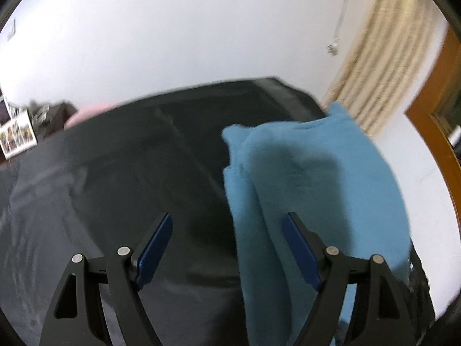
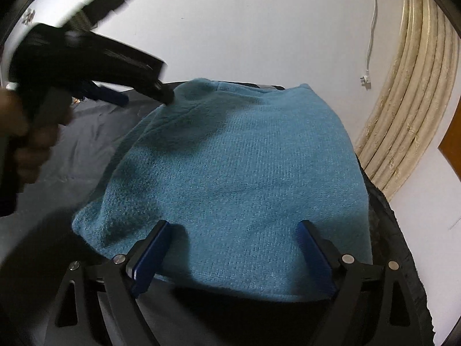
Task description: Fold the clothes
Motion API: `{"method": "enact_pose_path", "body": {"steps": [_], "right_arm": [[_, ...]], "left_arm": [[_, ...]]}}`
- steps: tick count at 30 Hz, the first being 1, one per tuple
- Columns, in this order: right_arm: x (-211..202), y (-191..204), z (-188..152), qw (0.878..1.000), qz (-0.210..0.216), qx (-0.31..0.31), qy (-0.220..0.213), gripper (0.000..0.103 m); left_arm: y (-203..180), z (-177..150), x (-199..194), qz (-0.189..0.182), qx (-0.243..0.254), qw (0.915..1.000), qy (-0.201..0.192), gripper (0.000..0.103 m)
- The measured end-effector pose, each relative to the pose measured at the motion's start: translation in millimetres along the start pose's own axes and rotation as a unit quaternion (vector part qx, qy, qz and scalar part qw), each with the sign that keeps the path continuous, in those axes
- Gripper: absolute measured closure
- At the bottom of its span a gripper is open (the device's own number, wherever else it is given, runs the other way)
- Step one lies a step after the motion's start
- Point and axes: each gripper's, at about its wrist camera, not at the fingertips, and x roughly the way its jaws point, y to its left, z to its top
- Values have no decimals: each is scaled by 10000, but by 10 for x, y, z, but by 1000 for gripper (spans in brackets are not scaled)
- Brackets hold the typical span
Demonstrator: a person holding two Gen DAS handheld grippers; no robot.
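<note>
Blue cloth: a knitted piece lying folded on the black sheet, toward its right side, near the beige curtain.
Right gripper: jaws spread wide over the cloth's near edge, pinching nothing.
Left gripper: jaws spread wide and empty (its right finger shows against the cloth).
Hand: grips the left gripper's handle, blurred.

Fuzzy knit blue cloth on matt black sheet.
</note>
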Motion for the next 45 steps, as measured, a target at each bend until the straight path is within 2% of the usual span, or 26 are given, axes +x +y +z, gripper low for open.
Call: {"method": "enact_pose_path", "body": {"steps": [4, 10, 13, 15, 19, 23, 26, 32, 35, 40, 45], "right_arm": [[-36, -5, -37, 10000, 33, -1, 7, 12], [-1, -17, 6, 10000, 52, -32, 50, 11], [15, -13, -6, 10000, 12, -55, 71, 10], [31, -9, -9, 9999, -27, -78, 81, 10], [30, -34, -5, 10000, -42, -45, 43, 9], [-113, -84, -34, 9996, -25, 164, -228, 9], [-286, -119, -78, 9984, 89, 391, -398, 9], [-725, -145, -151, 9965, -166, 391, -724, 9], [-903, -217, -168, 9949, -282, 501, -823, 9], [-1089, -364, -215, 9918, -173, 855, -935, 9], [-1225, -352, -248, 9907, -242, 832, -1045, 9]], "left_arm": [[86, -38, 180, 1, -166, 9998, 123, 16], [61, -126, 166, 275, 87, 9996, -61, 12], [59, -154, 123, 294, 89, 9994, -142, 11], [66, -190, 51, 290, 101, 9993, -232, 12], [15, -372, -273, 575, 264, 9966, -527, 12], [-67, -616, -594, 737, 459, 9925, -863, 11], [-157, -817, -783, 693, 584, 9910, -985, 11], [-413, -1136, -1096, 547, 866, 9870, -1240, 11], [-563, -1237, -1240, 528, 1058, 9832, -1388, 11], [-771, -1370, -1400, 568, 1355, 9767, -1568, 11], [-856, -1455, -1507, 561, 1458, 9737, -1660, 10]]}}
